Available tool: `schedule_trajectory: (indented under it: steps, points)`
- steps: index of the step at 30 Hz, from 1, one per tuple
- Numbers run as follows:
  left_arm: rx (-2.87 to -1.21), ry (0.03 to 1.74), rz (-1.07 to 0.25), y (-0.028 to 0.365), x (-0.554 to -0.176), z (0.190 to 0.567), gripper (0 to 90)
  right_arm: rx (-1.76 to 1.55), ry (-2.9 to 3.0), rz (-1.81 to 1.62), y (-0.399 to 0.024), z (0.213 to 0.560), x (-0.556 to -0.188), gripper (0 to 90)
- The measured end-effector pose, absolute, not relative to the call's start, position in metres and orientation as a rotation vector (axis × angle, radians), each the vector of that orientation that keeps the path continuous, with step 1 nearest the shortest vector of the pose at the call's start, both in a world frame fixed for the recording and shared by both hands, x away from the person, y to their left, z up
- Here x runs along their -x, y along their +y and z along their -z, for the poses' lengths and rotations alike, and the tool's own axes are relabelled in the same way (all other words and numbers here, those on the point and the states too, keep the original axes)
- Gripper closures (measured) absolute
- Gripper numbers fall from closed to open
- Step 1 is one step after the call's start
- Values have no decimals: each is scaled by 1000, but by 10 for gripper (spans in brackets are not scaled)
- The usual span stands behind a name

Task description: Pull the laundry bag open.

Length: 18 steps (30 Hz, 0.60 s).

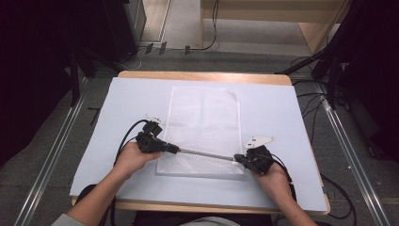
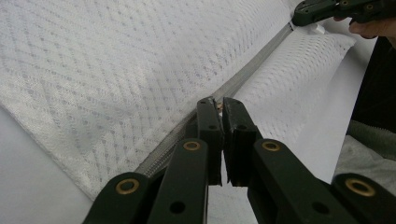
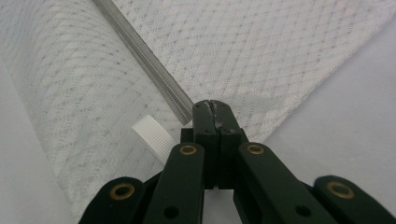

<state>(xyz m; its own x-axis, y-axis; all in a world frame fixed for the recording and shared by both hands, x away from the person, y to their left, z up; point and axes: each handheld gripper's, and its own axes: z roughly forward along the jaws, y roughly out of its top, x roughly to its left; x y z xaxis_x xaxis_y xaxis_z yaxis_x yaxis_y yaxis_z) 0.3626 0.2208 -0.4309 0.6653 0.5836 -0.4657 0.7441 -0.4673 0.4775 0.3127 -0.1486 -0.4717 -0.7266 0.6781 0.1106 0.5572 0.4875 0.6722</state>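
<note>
The white mesh zippered laundry bag [image 1: 203,132] is lying mid-surface; left tongs [image 1: 175,149] and right tongs [image 1: 237,158] are pinching its grey zipper [image 1: 207,154] near the front edge (bare white surface [image 1: 291,122] all around).

Grey floor [image 1: 42,155] with metal rails [image 1: 51,150], cables [image 1: 310,101], and pale wooden furniture [image 1: 263,12] behind.

A white sheet [image 1: 282,113] covers most of a wooden table [image 1: 202,75], whose edge shows along the far side and the near corners. Grey carpet [image 1: 42,155] surrounds it, crossed by metal rails [image 1: 56,150] on both sides. Black cables [image 1: 310,101] trail across the floor at right, and pale wooden furniture [image 1: 282,14] stands beyond.
</note>
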Motion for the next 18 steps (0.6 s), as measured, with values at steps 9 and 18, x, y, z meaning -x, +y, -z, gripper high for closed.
schedule_trajectory:
  steps: [9, 18]
  points:
    - [-2223, 1038, 306, 224, -362, 432, 881, -1061, 2565, -1057, -149, 472, -313, 900]
    - [-2190, 1076, 308, 239, -364, 431, 881, -1071, 2574, -1055, -149, 471, -314, 900]
